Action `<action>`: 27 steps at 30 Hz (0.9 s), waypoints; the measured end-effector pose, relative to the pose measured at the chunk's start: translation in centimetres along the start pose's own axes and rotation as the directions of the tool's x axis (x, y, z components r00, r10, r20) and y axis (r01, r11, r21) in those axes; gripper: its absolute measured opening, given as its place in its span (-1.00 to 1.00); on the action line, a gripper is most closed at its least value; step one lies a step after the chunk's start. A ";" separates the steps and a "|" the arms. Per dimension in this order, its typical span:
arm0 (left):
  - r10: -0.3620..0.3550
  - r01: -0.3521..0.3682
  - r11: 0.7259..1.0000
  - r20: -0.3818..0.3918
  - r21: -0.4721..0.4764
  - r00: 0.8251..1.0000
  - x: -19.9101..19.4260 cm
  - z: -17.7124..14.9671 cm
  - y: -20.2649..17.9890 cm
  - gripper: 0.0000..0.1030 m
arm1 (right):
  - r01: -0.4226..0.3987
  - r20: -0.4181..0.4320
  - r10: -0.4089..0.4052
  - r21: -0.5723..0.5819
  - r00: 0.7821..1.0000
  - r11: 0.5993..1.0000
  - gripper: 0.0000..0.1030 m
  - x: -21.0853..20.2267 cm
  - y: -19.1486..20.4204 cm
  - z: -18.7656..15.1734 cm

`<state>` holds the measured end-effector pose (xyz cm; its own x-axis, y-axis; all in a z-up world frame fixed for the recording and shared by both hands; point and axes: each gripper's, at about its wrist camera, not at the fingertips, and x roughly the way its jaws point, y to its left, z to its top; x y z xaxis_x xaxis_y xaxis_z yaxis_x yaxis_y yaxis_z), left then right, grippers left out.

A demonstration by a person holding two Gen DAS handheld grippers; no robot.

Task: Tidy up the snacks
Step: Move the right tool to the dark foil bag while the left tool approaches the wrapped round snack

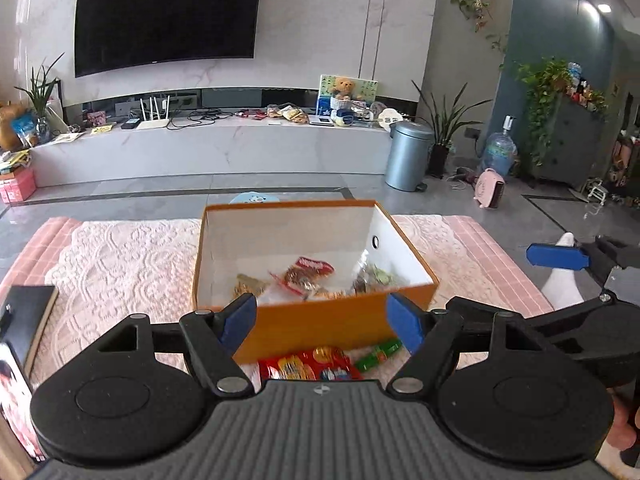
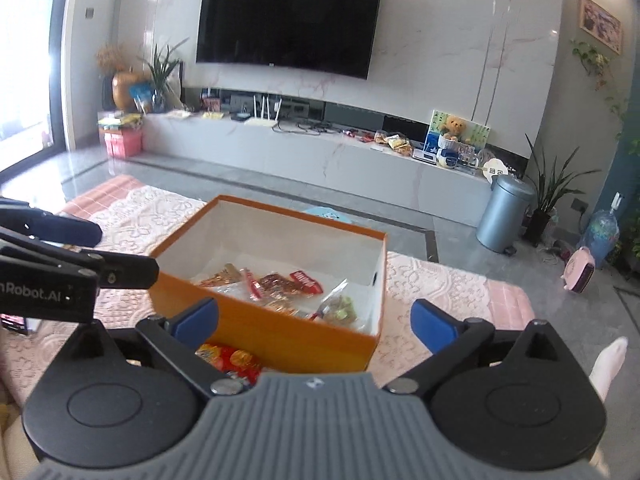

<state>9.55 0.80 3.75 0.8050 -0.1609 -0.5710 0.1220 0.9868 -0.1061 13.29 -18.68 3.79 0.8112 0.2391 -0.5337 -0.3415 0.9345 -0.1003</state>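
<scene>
Right under my left tool, whose blue-padded fingers are spread wide and hold nothing, lies a red foil snack packet with a small green wrapped candy just beside it on the right. Both rest on the pink table with its white lace cloth, touching or almost touching the near wall of the open orange cardboard box. Several wrapped snacks already lie on the box's white floor. My right tool is likewise spread apart and empty, hovering near the same box, with the red packet below its left finger. Behind the table: grey tiled floor, a marble TV console, a black wall-mounted television, and a grey pedal bin at right.
</scene>
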 end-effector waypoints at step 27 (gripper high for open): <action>-0.056 0.048 0.994 -0.084 -0.096 0.995 3.1 -10.5 2.4 0.10 | 0.058 0.015 -0.064 0.252 0.998 0.966 0.92 1.6 -0.8 -13.8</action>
<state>6.20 2.53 -6.83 0.7452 -0.2164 -0.6308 0.1036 0.9720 -0.2111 8.30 -22.65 -8.57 0.8382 0.1829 -0.5137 -0.1632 0.9830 0.0839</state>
